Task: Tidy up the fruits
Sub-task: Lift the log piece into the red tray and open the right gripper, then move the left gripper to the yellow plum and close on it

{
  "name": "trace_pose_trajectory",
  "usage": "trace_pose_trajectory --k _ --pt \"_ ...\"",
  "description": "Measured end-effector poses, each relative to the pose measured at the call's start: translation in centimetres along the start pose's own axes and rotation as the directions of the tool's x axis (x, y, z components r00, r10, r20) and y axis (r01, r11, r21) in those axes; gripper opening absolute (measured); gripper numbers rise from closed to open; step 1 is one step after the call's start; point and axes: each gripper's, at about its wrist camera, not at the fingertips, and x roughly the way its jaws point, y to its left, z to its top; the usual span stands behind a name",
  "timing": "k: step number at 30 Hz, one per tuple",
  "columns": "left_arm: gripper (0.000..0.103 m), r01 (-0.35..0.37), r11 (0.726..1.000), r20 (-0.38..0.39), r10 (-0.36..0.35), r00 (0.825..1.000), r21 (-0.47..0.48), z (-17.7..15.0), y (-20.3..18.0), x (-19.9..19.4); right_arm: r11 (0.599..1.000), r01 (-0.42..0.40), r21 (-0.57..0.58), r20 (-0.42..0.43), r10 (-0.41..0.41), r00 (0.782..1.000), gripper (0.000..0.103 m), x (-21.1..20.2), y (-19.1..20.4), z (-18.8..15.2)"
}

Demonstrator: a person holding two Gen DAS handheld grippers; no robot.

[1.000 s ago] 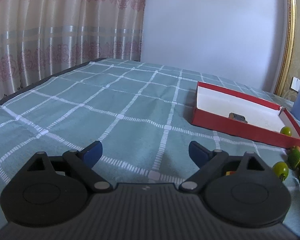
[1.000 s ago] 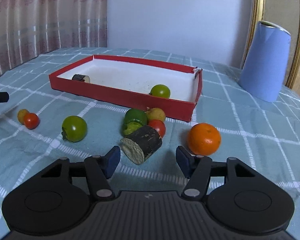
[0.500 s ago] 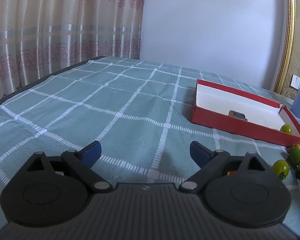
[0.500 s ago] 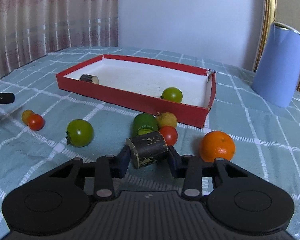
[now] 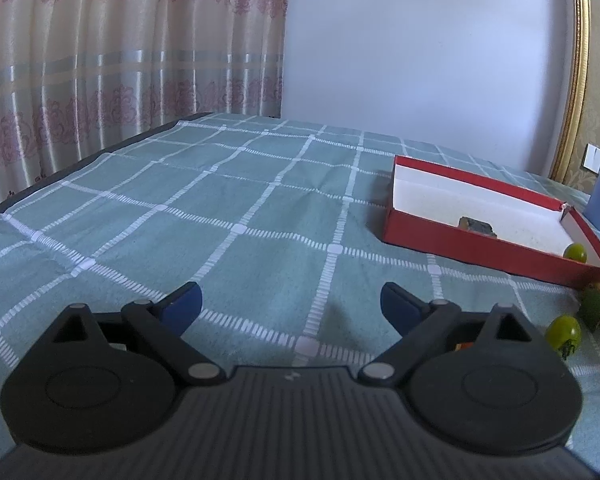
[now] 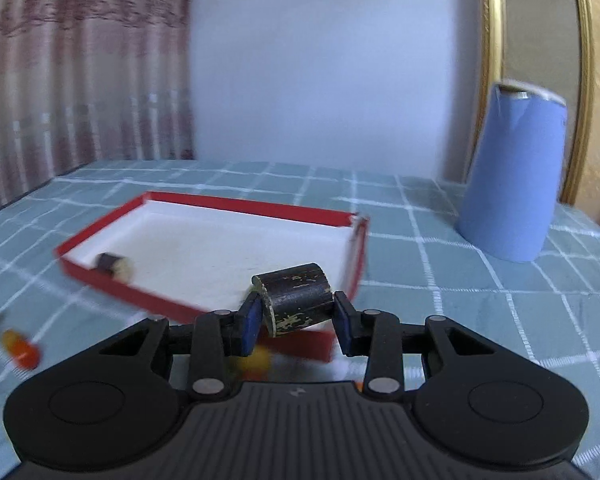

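My right gripper is shut on a dark cylindrical sugarcane piece and holds it in the air over the near right corner of the red box. A second dark piece lies in the box at its left end; it also shows in the left wrist view. A green tomato lies in the box. My left gripper is open and empty above the checked cloth, left of the box. A green tomato and a lime lie on the cloth.
A blue cone-shaped roll stands at the back right. Small orange and red fruits lie blurred on the cloth at the left, a yellow one under my right fingers. Curtains hang behind the table's far left edge.
My right gripper closed on the dark piece, lifted it off the cloth and carried it up and forward over the box's near edge. My left gripper stayed almost still.
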Motion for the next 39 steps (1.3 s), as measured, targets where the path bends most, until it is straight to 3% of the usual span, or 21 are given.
trace_pose_trajectory --k 6,16,22,27,31,35,39 --pt "0.095 0.001 1.0 -0.004 -0.001 1.0 0.009 0.0 0.0 0.1 0.999 -0.004 0.038 -0.044 0.006 0.999 0.037 3.3 -1.3 0.6" --pt "0.095 0.001 1.0 -0.009 -0.001 1.0 0.008 0.0 0.0 0.3 0.999 0.039 0.024 -0.049 -0.037 0.998 0.04 4.6 -1.0 0.1" --pt "0.095 0.002 1.0 -0.008 -0.002 1.0 0.006 0.0 0.0 0.3 0.997 0.008 0.077 -0.003 -0.008 1.0 0.042 1.4 -1.4 -0.5" --pt "0.096 0.001 1.0 -0.007 -0.001 1.0 0.028 -0.1 -0.1 0.2 0.993 -0.047 0.107 0.019 0.045 0.999 0.046 -3.0 -1.0 -3.5" --pt "0.096 -0.017 0.998 -0.007 0.017 1.0 0.063 -0.2 -0.7 0.3 0.99 -0.076 0.117 0.0 0.076 0.997 0.047 -4.9 -0.2 -5.8" --pt "0.096 -0.042 0.993 -0.011 0.043 0.999 0.109 -0.2 -1.8 0.4 0.992 -0.078 0.102 -0.017 0.08 0.997 0.055 -5.3 0.7 -7.2" --pt "0.096 -0.018 0.992 -0.021 0.021 1.0 0.126 -0.2 -2.6 0.4 0.992 -0.058 0.113 -0.056 0.065 0.996 0.058 -4.9 0.9 -7.4"
